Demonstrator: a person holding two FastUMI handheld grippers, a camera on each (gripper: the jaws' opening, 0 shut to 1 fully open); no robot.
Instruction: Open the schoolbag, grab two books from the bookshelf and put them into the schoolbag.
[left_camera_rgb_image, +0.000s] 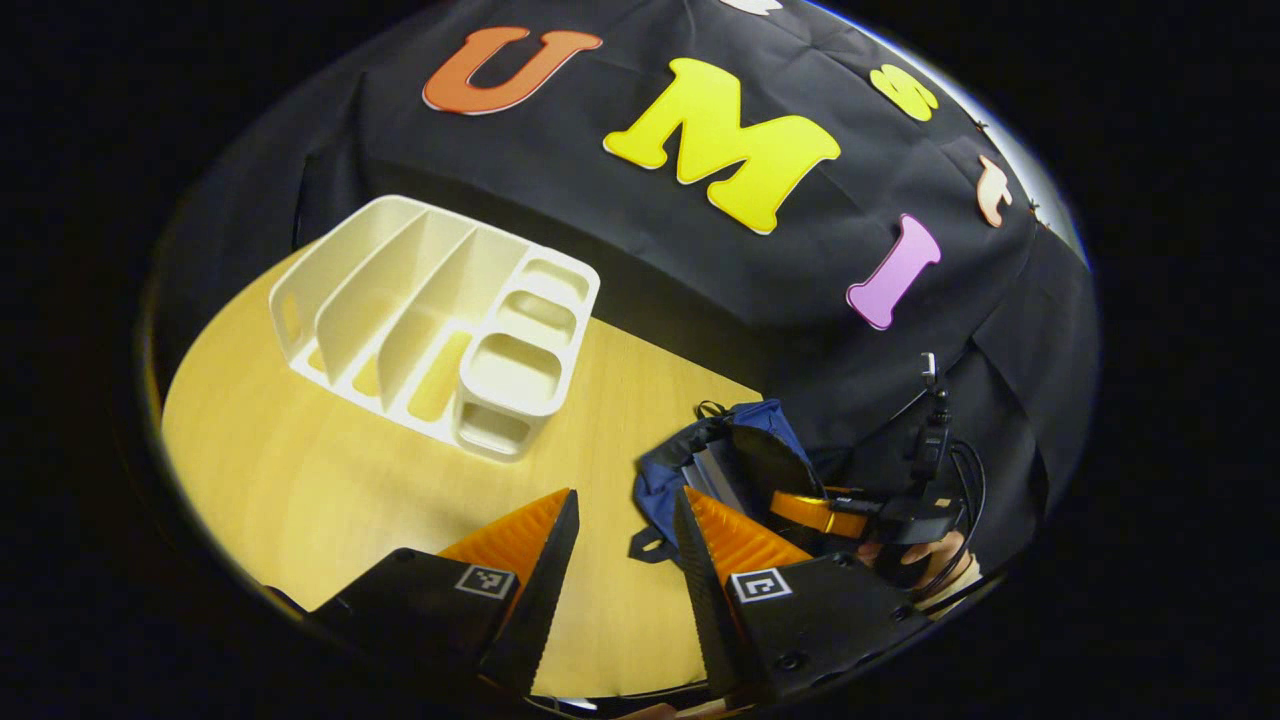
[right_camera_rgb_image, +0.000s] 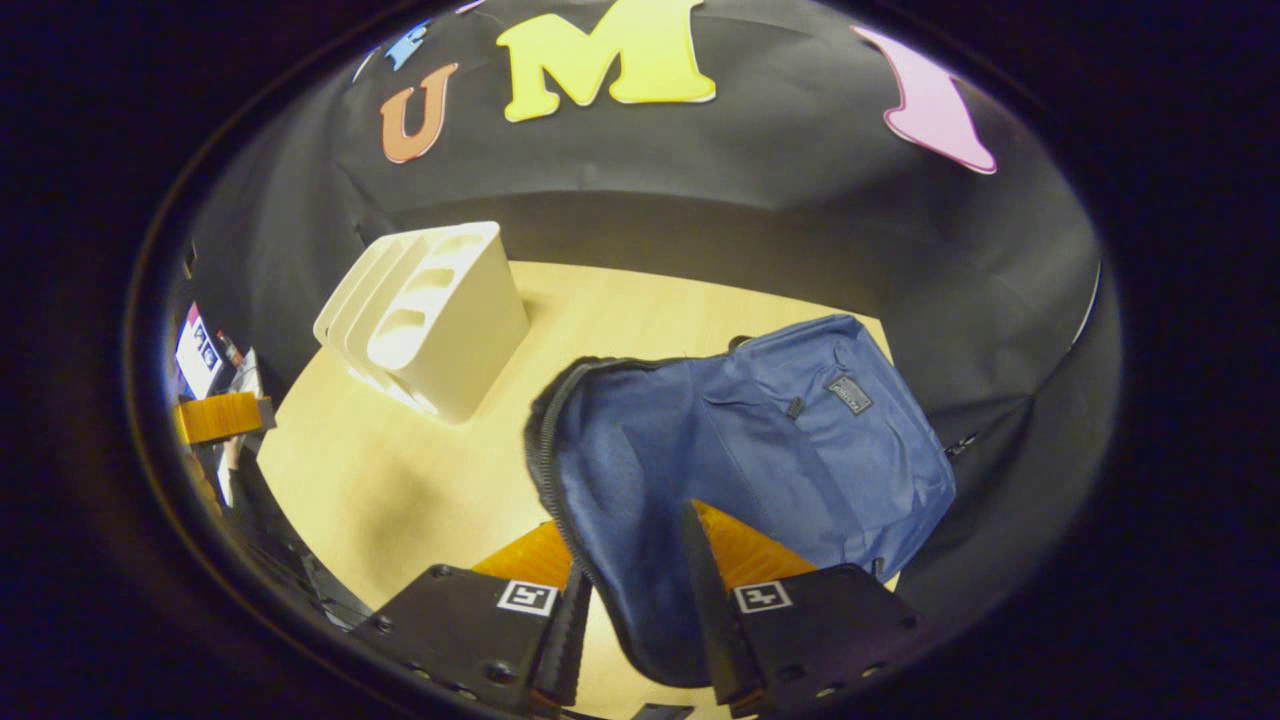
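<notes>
The white bookshelf (left_camera_rgb_image: 440, 320) stands on the wooden table (left_camera_rgb_image: 300, 470) with its slots empty; it also shows in the right gripper view (right_camera_rgb_image: 430, 320). The blue schoolbag (right_camera_rgb_image: 800, 430) lies open beside it. In the left gripper view the schoolbag (left_camera_rgb_image: 665, 485) holds pale book edges (left_camera_rgb_image: 712, 470) in its mouth. My left gripper (left_camera_rgb_image: 627, 505) hovers open over the table, left of the bag, with nothing between its fingers. My right gripper (right_camera_rgb_image: 635, 540) has its jaws apart, and the bag's zippered flap lies between them. That gripper (left_camera_rgb_image: 830, 515) shows at the bag in a hand (left_camera_rgb_image: 935, 555).
Black cloth walls close in behind the table and to its right. Cables (left_camera_rgb_image: 940, 440) hang by the hand at the right. Some dark gear and printed cards (right_camera_rgb_image: 200, 355) sit past the table's left edge.
</notes>
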